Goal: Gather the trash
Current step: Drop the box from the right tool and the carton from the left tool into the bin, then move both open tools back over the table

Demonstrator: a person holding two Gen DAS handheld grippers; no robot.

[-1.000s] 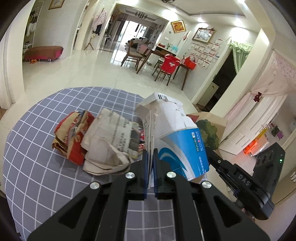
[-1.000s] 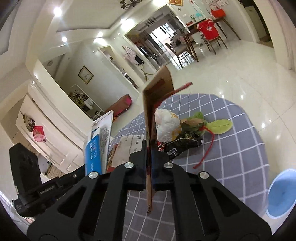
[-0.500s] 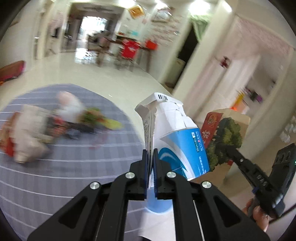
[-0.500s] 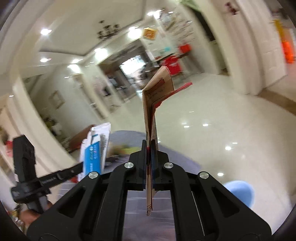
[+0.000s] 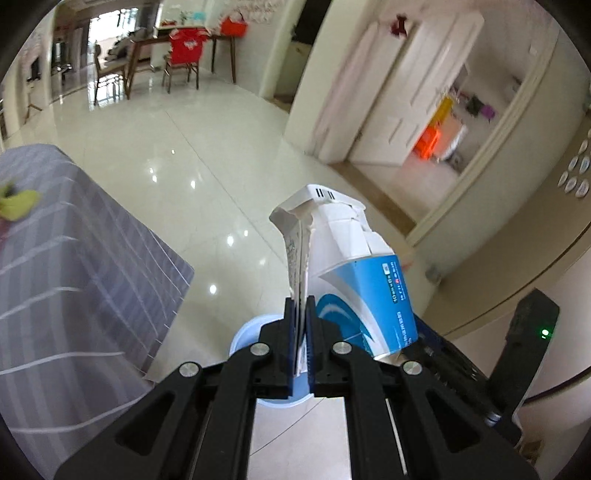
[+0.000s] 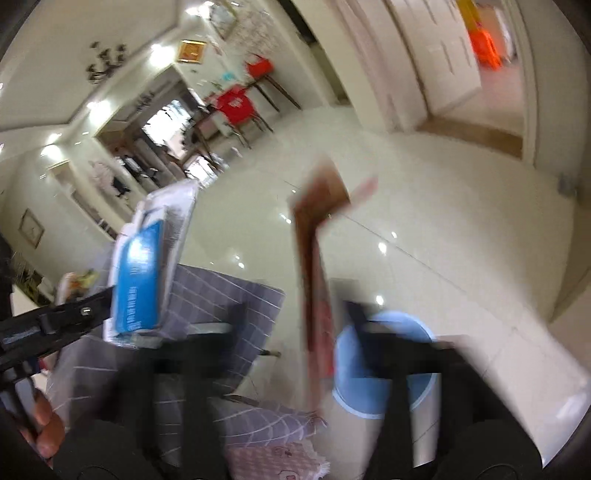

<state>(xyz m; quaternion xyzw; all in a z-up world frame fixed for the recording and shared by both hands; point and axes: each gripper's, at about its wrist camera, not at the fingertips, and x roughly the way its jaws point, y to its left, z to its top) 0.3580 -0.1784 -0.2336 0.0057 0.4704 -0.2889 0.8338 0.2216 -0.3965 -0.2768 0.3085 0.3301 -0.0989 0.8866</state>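
The floor (image 5: 192,155) is pale glossy tile, dotted with bright reflections of ceiling lights. Far back stands a dark wooden dining table (image 5: 173,44) with chairs – one chair (image 5: 184,55) draped in red cloth – before a bright window (image 5: 107,26). Cream walls run to a white panelled door (image 5: 399,92), with a doorway beside it opening on a room with something orange (image 5: 428,142) inside. In the right wrist view a framed picture (image 6: 190,51) hangs high on the wall – recessed lights (image 6: 157,48) glow on the ceiling near it.
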